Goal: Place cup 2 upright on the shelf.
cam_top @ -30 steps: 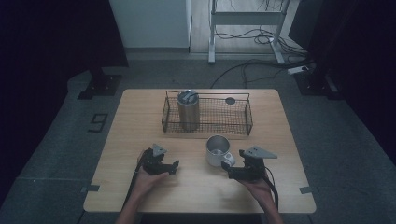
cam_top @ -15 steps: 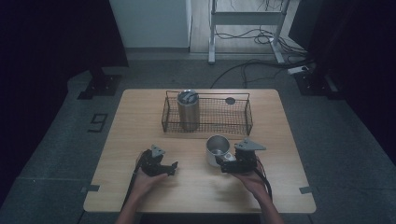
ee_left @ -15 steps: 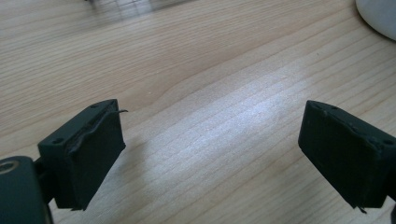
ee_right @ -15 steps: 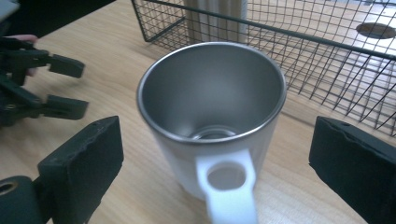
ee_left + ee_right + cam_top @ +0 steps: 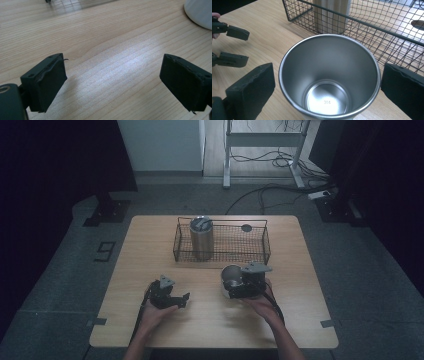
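Straddling the steel cup (image 5: 329, 77), right gripper (image 5: 329, 96) jaws just opened, cropped below.

Dim room, grey floor (image 5: 60, 270), wooden table (image 5: 150, 232), floor cables (image 5: 270, 195)

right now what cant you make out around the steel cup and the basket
- Steel cup: outer wall and base, right gripper view, cut off by the bottom edge.
- Dark round thing in the wire basket: too small in the high view to name.
- Right gripper: whether its pads touch the cup; jaws just opened around it.
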